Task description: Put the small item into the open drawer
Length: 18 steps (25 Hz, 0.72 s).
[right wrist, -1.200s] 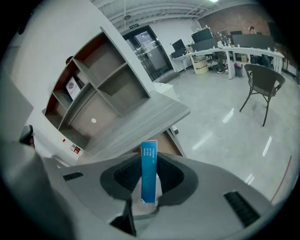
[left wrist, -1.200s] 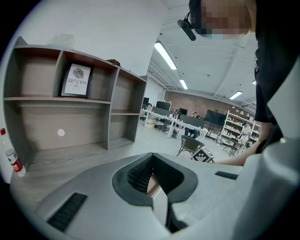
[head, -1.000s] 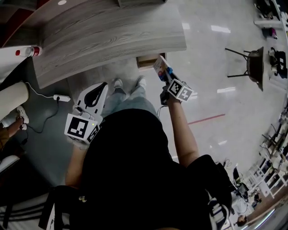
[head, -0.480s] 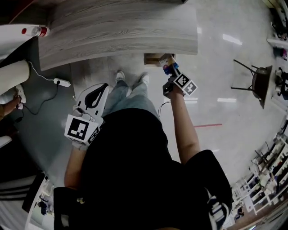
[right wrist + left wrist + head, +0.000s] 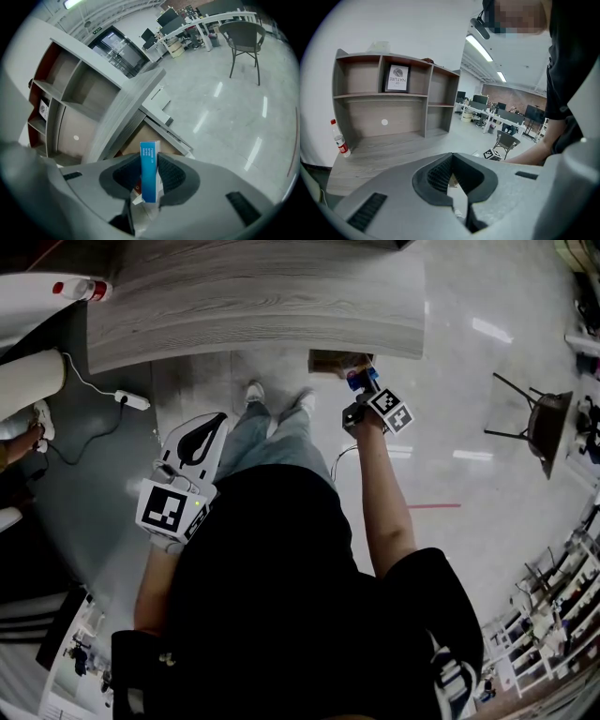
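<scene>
A small blue box (image 5: pixel 150 171) stands upright between the pads of my right gripper (image 5: pixel 151 161), whose jaws are opening while both pads still touch the box. In the head view that gripper (image 5: pixel 362 381) hovers with the box (image 5: pixel 357 381) just over the open drawer (image 5: pixel 330 360) under the desk's right end. The drawer's brown inside (image 5: pixel 154 137) shows straight past the box. My left gripper (image 5: pixel 208 425) hangs by the person's left side, away from the drawer. Its jaws (image 5: pixel 457 187) meet at the tips with nothing between them.
A grey wooden desk (image 5: pixel 253 306) with a shelf unit (image 5: pixel 393 93) fills the top. A red-capped bottle (image 5: pixel 80 289) stands at its left end. A power strip (image 5: pixel 131 401) lies on the floor at left. A chair (image 5: pixel 530 423) stands at right on the glossy floor.
My right gripper has carried the blue box forward and a little to the right, from in front of the drawer to over its opening. The left gripper has stayed put.
</scene>
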Tool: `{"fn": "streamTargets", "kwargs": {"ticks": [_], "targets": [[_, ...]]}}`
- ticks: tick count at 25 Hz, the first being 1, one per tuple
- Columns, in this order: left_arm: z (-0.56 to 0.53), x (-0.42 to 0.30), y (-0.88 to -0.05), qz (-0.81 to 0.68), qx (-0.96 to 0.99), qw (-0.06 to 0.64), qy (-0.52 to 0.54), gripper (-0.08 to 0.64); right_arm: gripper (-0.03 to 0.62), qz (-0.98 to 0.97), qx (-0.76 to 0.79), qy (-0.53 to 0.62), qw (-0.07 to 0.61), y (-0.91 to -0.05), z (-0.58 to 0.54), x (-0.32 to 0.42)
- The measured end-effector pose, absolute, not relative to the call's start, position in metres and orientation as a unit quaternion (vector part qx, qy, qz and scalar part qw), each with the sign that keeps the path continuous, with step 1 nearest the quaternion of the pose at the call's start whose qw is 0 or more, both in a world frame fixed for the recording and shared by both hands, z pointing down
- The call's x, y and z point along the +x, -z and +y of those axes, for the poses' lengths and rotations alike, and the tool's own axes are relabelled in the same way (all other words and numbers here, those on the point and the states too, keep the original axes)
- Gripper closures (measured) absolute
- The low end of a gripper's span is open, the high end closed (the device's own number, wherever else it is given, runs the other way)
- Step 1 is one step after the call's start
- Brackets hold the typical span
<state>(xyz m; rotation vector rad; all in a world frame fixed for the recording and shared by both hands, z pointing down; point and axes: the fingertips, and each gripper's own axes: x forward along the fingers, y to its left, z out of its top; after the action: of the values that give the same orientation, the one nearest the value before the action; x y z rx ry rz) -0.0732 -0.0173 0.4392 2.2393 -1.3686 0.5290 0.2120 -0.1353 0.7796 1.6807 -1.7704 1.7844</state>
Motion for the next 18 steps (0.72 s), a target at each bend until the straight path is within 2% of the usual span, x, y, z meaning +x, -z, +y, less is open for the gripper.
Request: {"fn": "streamTargets", "kwargs": {"ticks": [9,18], "targets": [[-0.020,-0.069,-0.439,-0.489,0.819,0.230,-0.193,0.558,0.404,-0.585,0.553,-0.591,0.052,-0.777,-0.141,0.212],[-0.029,-0.061,-0.438,-0.473,0.834,0.227,-0.171,0.558,0.402,-0.587,0.556,-0.586,0.043,-0.751,-0.130,0.218]]}}
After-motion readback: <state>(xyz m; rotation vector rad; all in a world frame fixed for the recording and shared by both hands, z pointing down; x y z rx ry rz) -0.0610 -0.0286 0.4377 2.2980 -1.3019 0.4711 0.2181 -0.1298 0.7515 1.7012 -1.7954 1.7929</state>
